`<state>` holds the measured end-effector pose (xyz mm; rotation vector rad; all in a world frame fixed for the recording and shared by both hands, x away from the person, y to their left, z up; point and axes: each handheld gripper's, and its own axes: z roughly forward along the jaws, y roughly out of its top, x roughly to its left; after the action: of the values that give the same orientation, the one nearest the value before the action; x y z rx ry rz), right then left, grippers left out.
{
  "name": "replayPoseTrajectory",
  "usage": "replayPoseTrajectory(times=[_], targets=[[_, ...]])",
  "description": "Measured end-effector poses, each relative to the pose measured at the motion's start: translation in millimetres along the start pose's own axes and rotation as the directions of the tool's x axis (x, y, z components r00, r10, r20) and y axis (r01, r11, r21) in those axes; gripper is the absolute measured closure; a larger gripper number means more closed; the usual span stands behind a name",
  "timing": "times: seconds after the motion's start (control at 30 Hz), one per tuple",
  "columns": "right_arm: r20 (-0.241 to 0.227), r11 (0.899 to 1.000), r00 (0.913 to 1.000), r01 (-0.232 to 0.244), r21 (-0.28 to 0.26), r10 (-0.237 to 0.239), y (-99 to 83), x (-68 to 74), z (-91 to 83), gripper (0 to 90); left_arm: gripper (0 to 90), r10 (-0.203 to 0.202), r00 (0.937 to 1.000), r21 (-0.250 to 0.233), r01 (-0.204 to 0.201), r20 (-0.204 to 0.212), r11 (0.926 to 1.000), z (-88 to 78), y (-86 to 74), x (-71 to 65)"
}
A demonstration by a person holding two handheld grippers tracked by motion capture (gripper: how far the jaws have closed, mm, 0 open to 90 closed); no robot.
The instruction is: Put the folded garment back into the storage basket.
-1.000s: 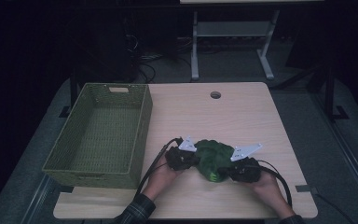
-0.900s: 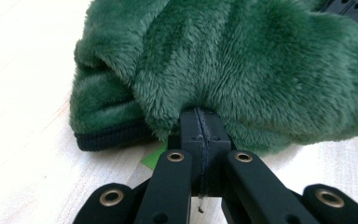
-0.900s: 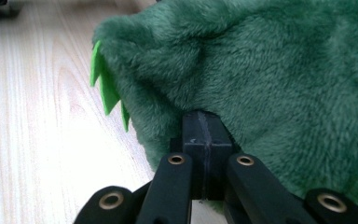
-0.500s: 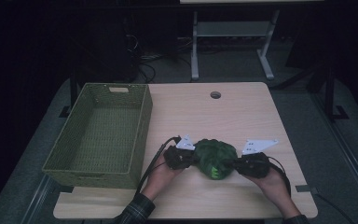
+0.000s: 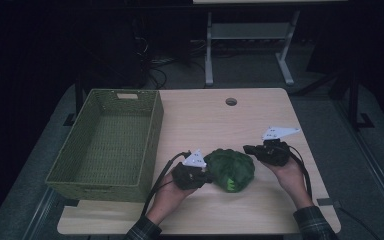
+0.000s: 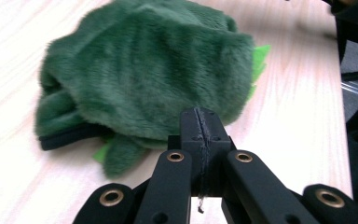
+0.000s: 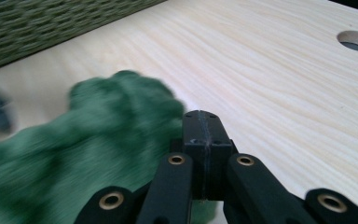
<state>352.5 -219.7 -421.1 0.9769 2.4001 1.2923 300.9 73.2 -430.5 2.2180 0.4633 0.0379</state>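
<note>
A green plush toy (image 5: 230, 169) lies in a heap on the wooden table (image 5: 205, 120), near its front edge. My left gripper (image 5: 206, 175) sits at the toy's left side, jaws shut with nothing between them. In the left gripper view the closed tips (image 6: 200, 123) are right at the edge of the plush toy (image 6: 140, 79). My right gripper (image 5: 247, 148) hovers just off the toy's upper right, apart from it and also shut on nothing. In the right gripper view its tips (image 7: 203, 126) stand above the blurred plush toy (image 7: 98, 140).
A green woven basket (image 5: 152, 145) stands with nothing in it on the table's left side, and its wall (image 7: 51, 18) appears in the right gripper view. A round cable hole (image 5: 231, 101) is near the table's far edge. Bare wood lies behind the toy.
My right gripper has lifted and drawn back to the right, off the plush toy. The left gripper has shifted slightly and stays against the toy, which now lies more bunched.
</note>
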Motion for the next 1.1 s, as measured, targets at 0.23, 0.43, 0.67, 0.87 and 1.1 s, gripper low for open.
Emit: replayPoseTrajectory(times=[0.23,0.43,0.67,0.87,1.1], targets=[[0.033,0.999,0.9989,-0.035,0.041,0.033,1.0,-22.3,25.8,89.9,89.8,0.001,0.9996,0.009,-0.002,0.029,1.0,11.8,0.3,-6.3],[0.01,0.991,0.9979,-0.064,0.117,0.064,-11.2,-29.4,45.5,89.9,89.8,0.006,0.9996,0.05,-0.007,0.029,0.9987,28.0,-1.8,-5.1],[-0.049,0.988,0.9974,-0.044,0.151,0.052,-16.2,-25.5,45.2,89.9,89.8,0.014,0.9999,0.094,-0.014,0.003,0.9955,37.7,-4.8,2.4],[-0.078,0.986,0.996,-0.032,0.161,0.045,-24.1,-21.1,39.0,89.9,89.8,0.003,0.9996,0.092,0.0,-0.027,0.9958,37.8,-5.9,11.4],[-0.115,0.988,0.9923,-0.027,0.154,0.045,-33.7,-10.7,25.9,89.9,89.8,-0.021,0.999,0.074,0.024,-0.04,0.997,33.2,-8.7,22.5]])
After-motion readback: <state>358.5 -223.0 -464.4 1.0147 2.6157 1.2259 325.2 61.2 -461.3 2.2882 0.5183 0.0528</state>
